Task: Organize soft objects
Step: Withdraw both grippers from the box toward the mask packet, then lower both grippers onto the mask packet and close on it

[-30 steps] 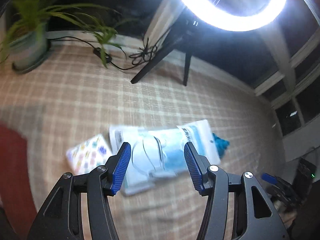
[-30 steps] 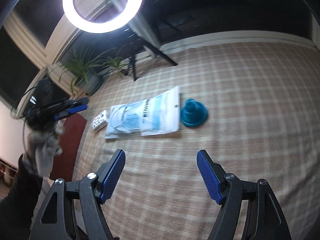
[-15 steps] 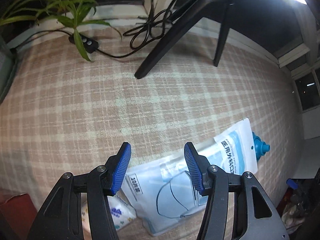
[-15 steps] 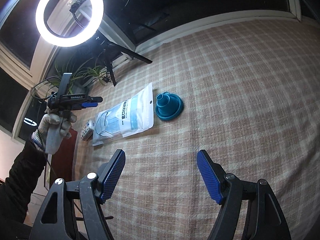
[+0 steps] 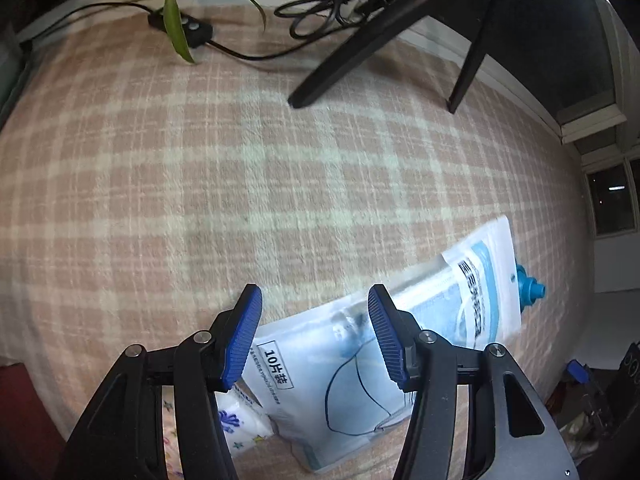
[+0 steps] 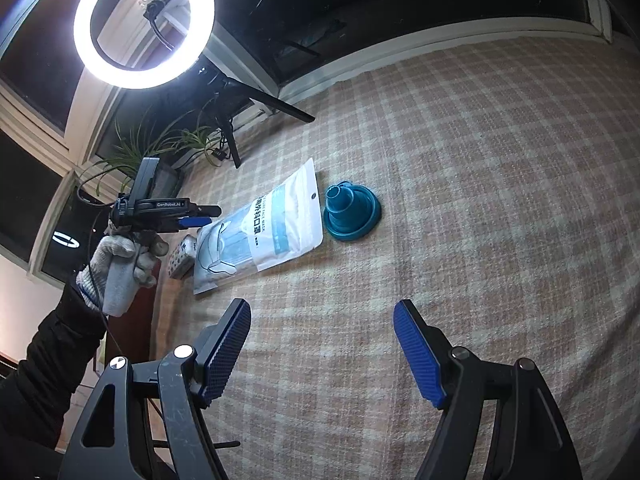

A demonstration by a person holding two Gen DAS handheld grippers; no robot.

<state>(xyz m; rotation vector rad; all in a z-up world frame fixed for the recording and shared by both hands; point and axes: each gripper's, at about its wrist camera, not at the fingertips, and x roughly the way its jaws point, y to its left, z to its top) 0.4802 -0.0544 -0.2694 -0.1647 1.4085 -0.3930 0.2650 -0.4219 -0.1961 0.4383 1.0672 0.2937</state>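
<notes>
Left tool [image 5: 314, 332] tilted steeply over mask pack [image 5: 360, 364]

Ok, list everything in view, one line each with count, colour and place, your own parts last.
checked cloth: one, pink and cream, covers the surface under everything.
mask packet: one, white and pale blue, lying flat at the cloth's left part.
tissue pack: one, white with small prints, beside the packet's end.
funnel: one, teal, wide end down, next to the packet's other end.
ring light: one, white, lit, on a black tripod at the far edge.
potted plant: one, green, beside the tripod.
cable with switch: one, black, far edge.
left gripper: black with blue pads, open over the packet.
right gripper: same colours, open above bare cloth.
</notes>
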